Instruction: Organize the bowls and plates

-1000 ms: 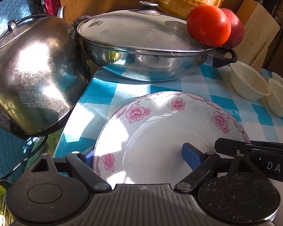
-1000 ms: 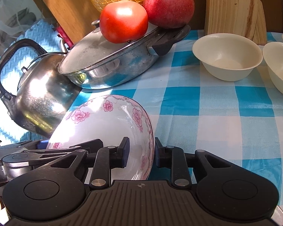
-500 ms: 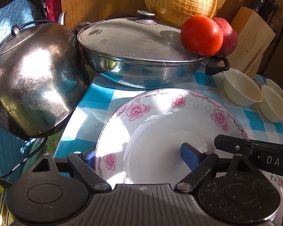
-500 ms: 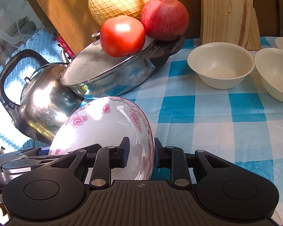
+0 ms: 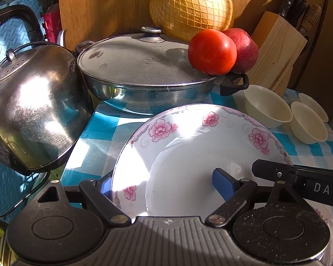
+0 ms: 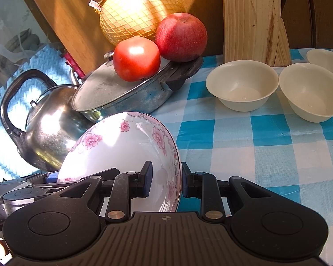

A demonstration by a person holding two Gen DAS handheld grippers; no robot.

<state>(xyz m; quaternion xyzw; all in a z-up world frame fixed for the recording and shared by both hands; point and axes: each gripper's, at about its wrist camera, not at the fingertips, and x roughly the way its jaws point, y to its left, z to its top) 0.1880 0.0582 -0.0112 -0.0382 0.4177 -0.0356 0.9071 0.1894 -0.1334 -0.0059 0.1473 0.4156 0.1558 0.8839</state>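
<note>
Both claws have lifted the floral plate higher off the checked bench. Left claw and right claw each grasp its rim, low centre of frame. Next, probably, carrying it to a stacking spot.

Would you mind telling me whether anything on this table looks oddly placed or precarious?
Yes: a tomato and an apple sit on the sloping lid of the steel pan, near its rim above the handle. Round fruit perched there looks liable to roll off. The flowered plate is lifted and tilted.
</note>
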